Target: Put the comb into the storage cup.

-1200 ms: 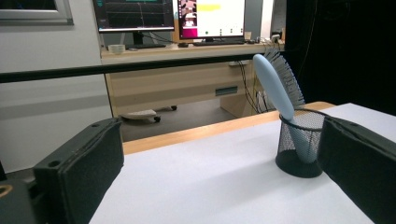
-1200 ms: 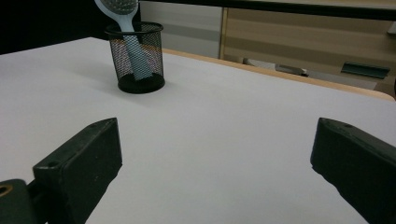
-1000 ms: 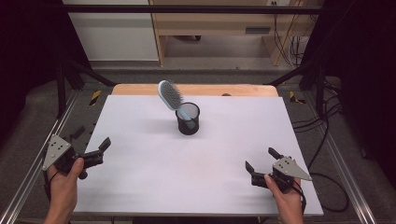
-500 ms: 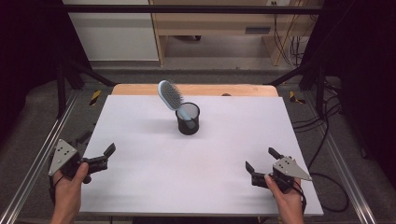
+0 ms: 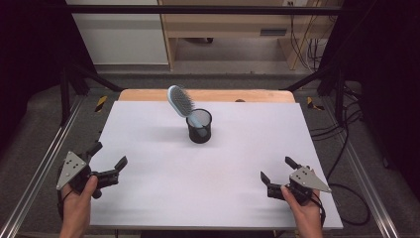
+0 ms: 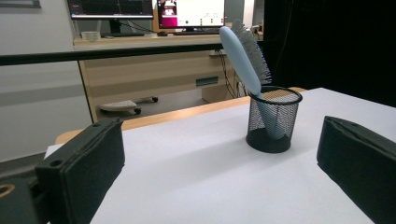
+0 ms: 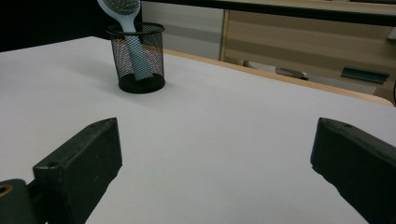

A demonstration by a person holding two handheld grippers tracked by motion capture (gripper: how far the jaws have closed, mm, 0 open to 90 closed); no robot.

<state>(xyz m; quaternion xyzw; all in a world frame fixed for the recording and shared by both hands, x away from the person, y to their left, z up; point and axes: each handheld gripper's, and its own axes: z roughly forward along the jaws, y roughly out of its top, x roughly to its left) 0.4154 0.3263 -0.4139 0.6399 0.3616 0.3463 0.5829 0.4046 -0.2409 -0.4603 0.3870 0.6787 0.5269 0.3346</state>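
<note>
A black mesh cup (image 5: 199, 126) (image 6: 273, 118) (image 7: 137, 56) stands upright toward the back middle of the white table (image 5: 237, 148). A light blue hairbrush (image 5: 179, 101) (image 6: 245, 49) (image 7: 127, 23) stands handle-down in it, its head leaning to the back left. My left gripper (image 5: 107, 157) (image 6: 219, 172) is open over the table's front left edge, held in a hand, nothing between its jaws. My right gripper (image 5: 277, 171) (image 7: 215, 163) is open at the front right, also with nothing in it. Both point toward the cup from well short of it.
A wooden strip (image 5: 247, 95) runs along the table's far edge. Metal rails (image 5: 44, 163) flank the table, and cables (image 5: 341, 148) lie on the floor at the right. A wooden desk with monitors (image 6: 187, 11) stands beyond the table.
My left gripper has drawn back toward the table's front edge. The right gripper, cup and brush have stayed put.
</note>
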